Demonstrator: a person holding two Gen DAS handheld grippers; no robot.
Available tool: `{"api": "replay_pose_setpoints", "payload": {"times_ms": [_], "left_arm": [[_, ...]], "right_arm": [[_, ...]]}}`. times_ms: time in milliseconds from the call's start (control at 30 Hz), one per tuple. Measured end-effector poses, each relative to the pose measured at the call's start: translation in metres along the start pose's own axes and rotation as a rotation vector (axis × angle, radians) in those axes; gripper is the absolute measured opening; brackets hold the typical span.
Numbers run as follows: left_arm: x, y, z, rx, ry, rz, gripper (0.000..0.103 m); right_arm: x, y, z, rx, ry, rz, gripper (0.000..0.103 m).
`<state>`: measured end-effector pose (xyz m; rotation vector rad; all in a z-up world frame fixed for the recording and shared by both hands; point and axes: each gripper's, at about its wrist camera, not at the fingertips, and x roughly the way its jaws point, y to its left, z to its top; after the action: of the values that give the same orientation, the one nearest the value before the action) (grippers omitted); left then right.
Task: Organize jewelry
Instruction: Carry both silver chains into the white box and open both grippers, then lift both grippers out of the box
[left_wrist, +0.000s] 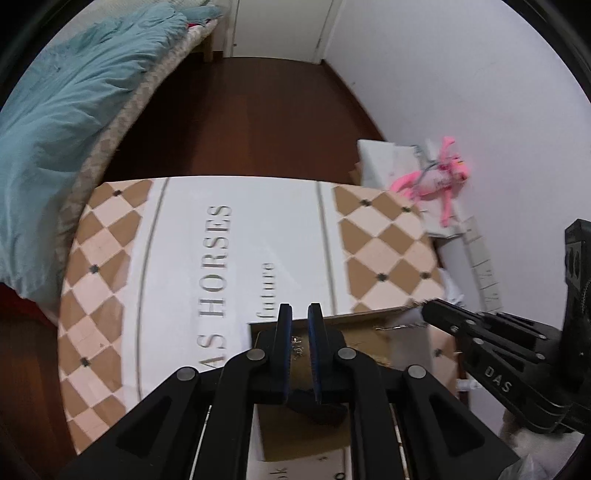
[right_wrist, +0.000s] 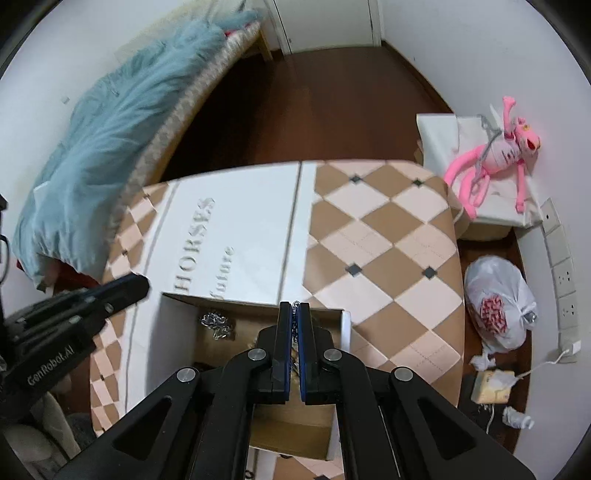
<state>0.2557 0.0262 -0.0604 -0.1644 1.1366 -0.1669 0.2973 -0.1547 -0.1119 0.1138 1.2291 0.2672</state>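
An open cardboard box (right_wrist: 334, 325) stands on the checkered table (right_wrist: 388, 251). A silver chain (right_wrist: 218, 325) lies heaped in the box's far left corner. My right gripper (right_wrist: 294, 308) is shut on another thin chain (right_wrist: 295, 304), which hangs between the fingers over the box. My left gripper (left_wrist: 300, 314) hovers over the same box (left_wrist: 369, 332); its jaws stand a little apart with a small pale piece of jewelry (left_wrist: 297, 345) seen between them, and I cannot tell whether they grip it. Each gripper shows at the edge of the other's view.
A bed with a teal duvet (left_wrist: 74, 129) lies to the left. A pink plush toy (right_wrist: 495, 158) sits on a white box at the right. A white plastic bag (right_wrist: 498, 310) and cables lie on the wooden floor by the wall.
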Motion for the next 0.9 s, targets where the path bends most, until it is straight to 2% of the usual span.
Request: {"api": "replay_pose_setpoints", "payload": {"times_ms": [67,133,200,267,300,367,400,433,467,500,600,900], "left_arm": [[0.002,0.002,0.001,-0.004,0.005,0.022,0.008],[0.004,0.006,0.001,-0.009,0.007,0.054,0.012],[0.004,0.008,0.000,-0.005,0.002,0.085,0.027],[0.003,0.012,-0.002,-0.009,-0.008,0.116,0.063],[0.001,0.014,-0.005,-0.013,-0.019,0.131,0.069],[0.000,0.018,-0.011,-0.017,-0.028,0.169,0.072],[0.001,0.020,-0.015,-0.020,-0.024,0.183,0.073],[0.002,0.022,-0.018,-0.023,-0.019,0.195,0.084],[0.004,0.023,-0.022,-0.026,-0.014,0.206,0.097],[0.006,0.024,-0.026,-0.027,-0.013,0.214,0.100],[0.009,0.026,-0.041,-0.024,-0.020,0.230,0.101],[0.003,0.019,-0.064,-0.015,-0.035,0.252,0.102]], "right_arm": [[0.007,-0.003,0.001,0.006,0.036,-0.016,0.004],[0.010,-0.006,-0.001,0.014,0.055,-0.025,0.015],[0.009,-0.007,-0.002,0.016,0.050,-0.035,0.046],[0.006,-0.008,-0.004,0.010,0.042,-0.051,0.048],[0.004,-0.007,-0.006,0.007,0.039,-0.061,0.048],[0.003,-0.006,-0.010,-0.004,0.036,-0.090,0.052],[0.002,-0.005,-0.013,-0.014,0.036,-0.113,0.063],[0.002,-0.004,-0.016,-0.021,0.034,-0.133,0.072],[0.002,-0.004,-0.020,-0.027,0.032,-0.154,0.091],[0.003,-0.004,-0.025,-0.034,0.032,-0.180,0.099],[0.006,-0.004,-0.039,-0.043,0.033,-0.229,0.099],[0.003,-0.005,-0.067,-0.016,0.024,-0.233,0.100]]}}
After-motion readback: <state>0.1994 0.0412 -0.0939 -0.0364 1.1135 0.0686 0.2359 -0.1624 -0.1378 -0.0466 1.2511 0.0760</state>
